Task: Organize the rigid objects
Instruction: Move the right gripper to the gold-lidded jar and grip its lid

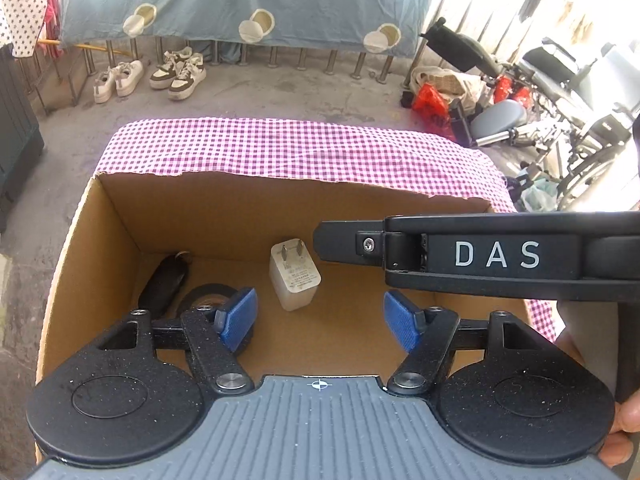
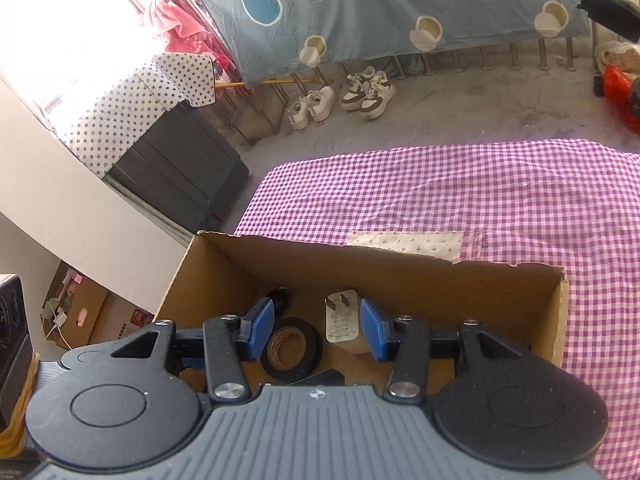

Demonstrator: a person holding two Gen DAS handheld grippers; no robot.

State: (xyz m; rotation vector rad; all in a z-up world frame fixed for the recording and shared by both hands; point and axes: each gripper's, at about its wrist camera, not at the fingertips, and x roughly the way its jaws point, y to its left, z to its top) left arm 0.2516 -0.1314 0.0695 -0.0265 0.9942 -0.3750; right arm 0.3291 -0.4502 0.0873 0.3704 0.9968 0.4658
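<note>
The cardboard box [image 1: 120, 216] is open at the top. Inside, the white charger [image 1: 295, 276] stands at 12 o'clock, the tape roll [image 1: 208, 294] and dark key fob [image 1: 166, 280] at 10 o'clock; the floor at 2 o'clock is free. The other gripper's black arm [image 1: 500, 256] crosses above at 3 o'clock.

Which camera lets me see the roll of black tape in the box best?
The right wrist view. There the roll of black tape lies flat in the cardboard box, almost its whole ring and the hole showing. In the left wrist view the tape is mostly hidden behind the left hand-held gripper; only its top arc shows.
</note>
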